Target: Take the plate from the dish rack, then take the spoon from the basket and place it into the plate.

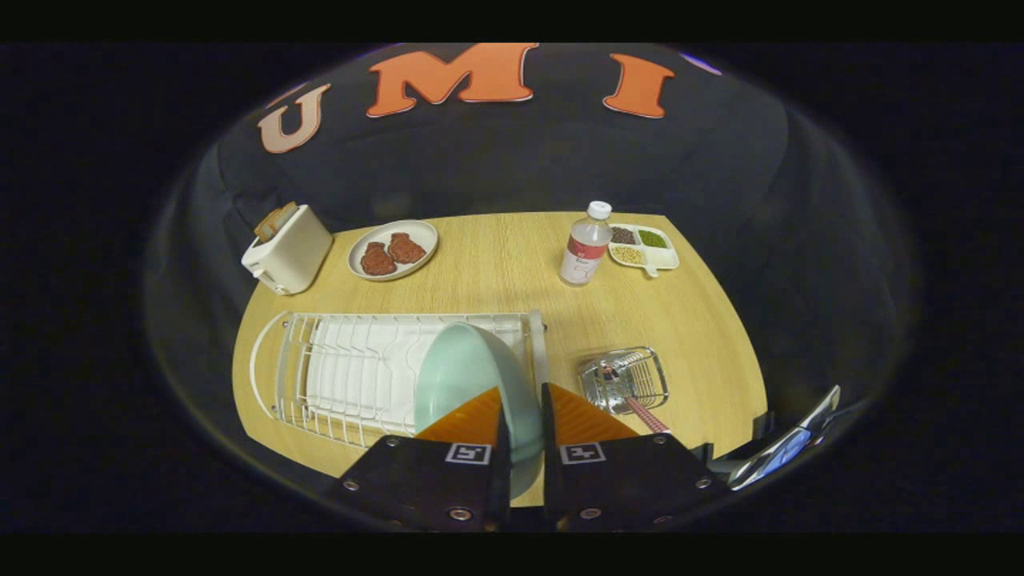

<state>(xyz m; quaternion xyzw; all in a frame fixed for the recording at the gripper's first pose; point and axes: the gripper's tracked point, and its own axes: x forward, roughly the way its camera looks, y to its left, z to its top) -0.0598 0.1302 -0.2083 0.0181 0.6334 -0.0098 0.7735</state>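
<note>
On the wooden surface (496, 264) a white dish rack (352, 376) lies nearest, with a pale green plate (468, 376) standing on edge at its right end. Its rim runs between the orange fingers of the claw (524, 412), which is clenched on the plate. Right of the rack sits a small wire basket (628, 378) with the spoon (640, 408), its handle poking out. Farther back stand a toaster (288, 250) and a water bottle (586, 244).

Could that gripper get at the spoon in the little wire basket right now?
Probably not yet. The gripper is shut on the pale green plate in the dish rack. The spoon lies unobstructed in the basket, just beside the fingers.
</note>
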